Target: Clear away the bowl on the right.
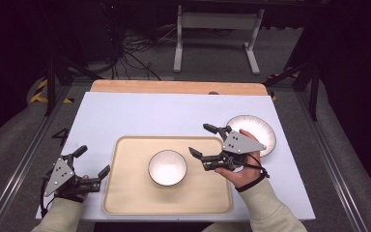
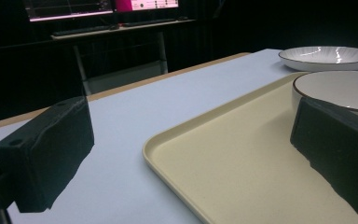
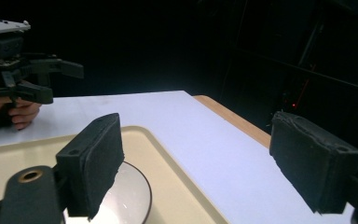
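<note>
At the left of the high view, the left gripper [image 1: 92, 166] rested on the white counter [image 1: 140, 116] just beside the tray's left edge, its jaws spread and grasping nothing; its own view showed bare counter and tray rim between them. The beige tray [image 1: 125, 193] lay in the near middle of the counter, and the bowl [image 1: 167, 167] stood upright at about its centre, so that placement looked done. The bowl was small and round, white inside with a thin dark rim, and appeared empty.

To the right of the bowl, the right gripper [image 1: 204, 140] hovered over the tray's right edge with its jaws released and wide apart, near the bowl but not touching it. In the right gripper view the bowl's rim [image 3: 137, 189] sat below the left jaw, with nothing between the pads.

Farther right, the plate [image 1: 263, 126], white with fine dark rays toward its edge, lay on the counter off the tray, partly behind the right hand [image 1: 244, 171]. Judging from this, the plate was probably what remained to be moved.
</note>
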The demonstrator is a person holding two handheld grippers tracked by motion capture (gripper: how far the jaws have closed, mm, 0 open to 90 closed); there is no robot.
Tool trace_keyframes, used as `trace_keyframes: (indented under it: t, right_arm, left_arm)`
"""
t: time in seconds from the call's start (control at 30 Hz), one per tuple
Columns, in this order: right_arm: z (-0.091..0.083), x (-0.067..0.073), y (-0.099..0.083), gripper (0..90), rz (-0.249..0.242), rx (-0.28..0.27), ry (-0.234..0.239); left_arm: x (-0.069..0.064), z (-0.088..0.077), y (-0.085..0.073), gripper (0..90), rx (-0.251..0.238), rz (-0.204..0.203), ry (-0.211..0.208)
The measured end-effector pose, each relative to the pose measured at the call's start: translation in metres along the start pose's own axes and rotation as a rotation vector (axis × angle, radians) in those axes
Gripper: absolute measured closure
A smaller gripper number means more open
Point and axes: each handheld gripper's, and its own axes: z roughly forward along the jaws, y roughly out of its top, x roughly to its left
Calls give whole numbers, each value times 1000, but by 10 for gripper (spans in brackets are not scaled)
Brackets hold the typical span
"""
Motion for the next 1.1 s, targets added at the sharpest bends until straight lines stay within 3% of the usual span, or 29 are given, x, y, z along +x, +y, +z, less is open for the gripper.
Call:
trace_keyframes:
  t: [0.67, 0.83, 1.1]
  right_arm:
    - [-34, -20, -22, 173, -6, 33, -113]
    - [-42, -23, -36, 174, 13, 30, -151]
    - [-47, -24, -56, 184, 54, 57, -164]
  left_arm:
    - [0, -1, 0, 1, -6, -1, -9]
    - [1, -1, 0, 1, -10, -3, -15]
    - [1, -1, 0, 1, -10, -8, -18]
